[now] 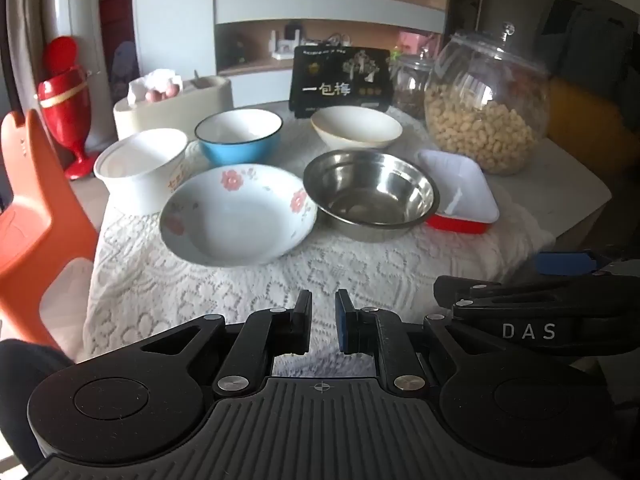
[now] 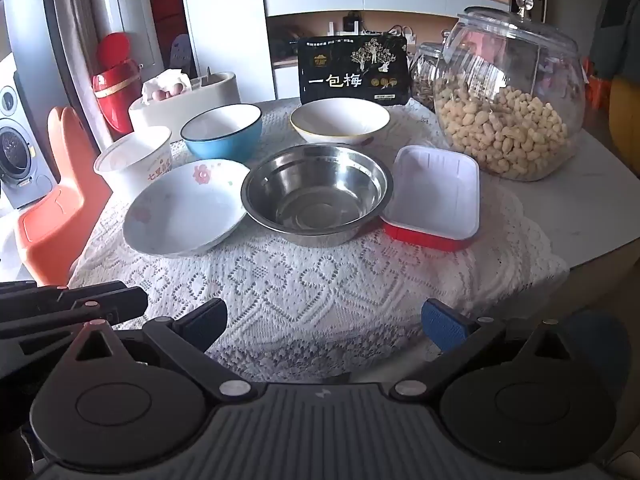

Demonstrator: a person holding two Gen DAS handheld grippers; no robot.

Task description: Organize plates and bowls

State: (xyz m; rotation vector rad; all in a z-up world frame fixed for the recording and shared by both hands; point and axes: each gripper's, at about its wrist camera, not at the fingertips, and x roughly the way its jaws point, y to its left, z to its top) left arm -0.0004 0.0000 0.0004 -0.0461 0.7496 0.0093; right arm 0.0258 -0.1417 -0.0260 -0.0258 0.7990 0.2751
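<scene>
On the lace cloth stand a flowered white bowl (image 1: 236, 216) (image 2: 186, 210), a steel bowl (image 1: 370, 194) (image 2: 316, 194), a red-and-white square dish (image 1: 460, 190) (image 2: 434, 198), a blue bowl (image 1: 239, 136) (image 2: 222, 132), a cream bowl (image 1: 356, 128) (image 2: 340, 122) and a white paper tub (image 1: 140, 168) (image 2: 134, 160). My left gripper (image 1: 323, 326) hovers above the near cloth, its jaws nearly closed and empty. My right gripper (image 2: 326, 326) hovers beside it, open and empty. All dishes are apart from both grippers.
A big glass jar of peanuts (image 1: 486, 112) (image 2: 508, 112) stands at the right, a smaller jar (image 1: 412, 84) behind it. A black snack box (image 1: 340, 80) (image 2: 354, 72) and a tissue holder (image 1: 172, 108) (image 2: 184, 100) stand at the back. An orange chair (image 1: 32, 208) is at the left.
</scene>
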